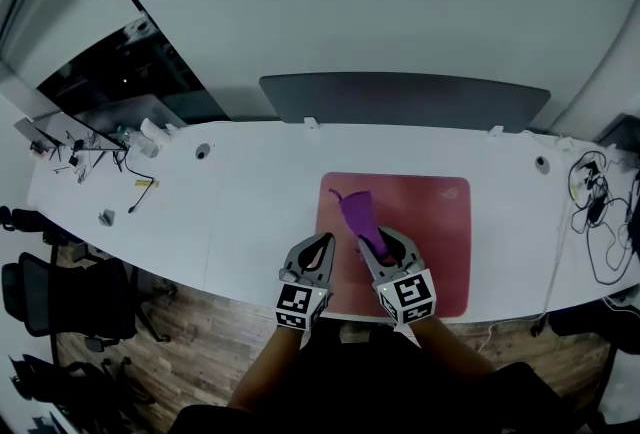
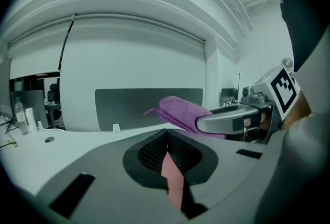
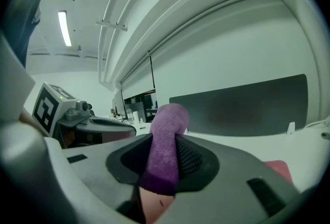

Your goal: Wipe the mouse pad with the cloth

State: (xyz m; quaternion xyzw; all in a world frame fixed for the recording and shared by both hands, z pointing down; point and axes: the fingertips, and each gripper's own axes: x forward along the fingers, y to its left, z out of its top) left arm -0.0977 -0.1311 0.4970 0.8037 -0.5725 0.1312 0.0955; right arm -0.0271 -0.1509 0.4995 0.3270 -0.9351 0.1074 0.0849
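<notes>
A red mouse pad [image 1: 430,232] lies on the white desk [image 1: 250,212], near its front edge. My right gripper [image 1: 378,244] is over the pad's lower left part, shut on a folded purple cloth [image 1: 357,214] that sticks out forward past the jaws. In the right gripper view the cloth [image 3: 165,150] fills the gap between the jaws. My left gripper [image 1: 319,244] is beside it at the pad's left edge, shut with nothing in it. In the left gripper view the jaws [image 2: 167,153] meet, and the cloth [image 2: 180,113] shows to the right in the other gripper.
A grey divider panel [image 1: 405,99] stands along the desk's far edge. Cables [image 1: 600,212] lie at the right end. Small bottles and clutter [image 1: 130,142] sit at the far left. Office chairs [image 1: 60,292] stand on the wooden floor to the left.
</notes>
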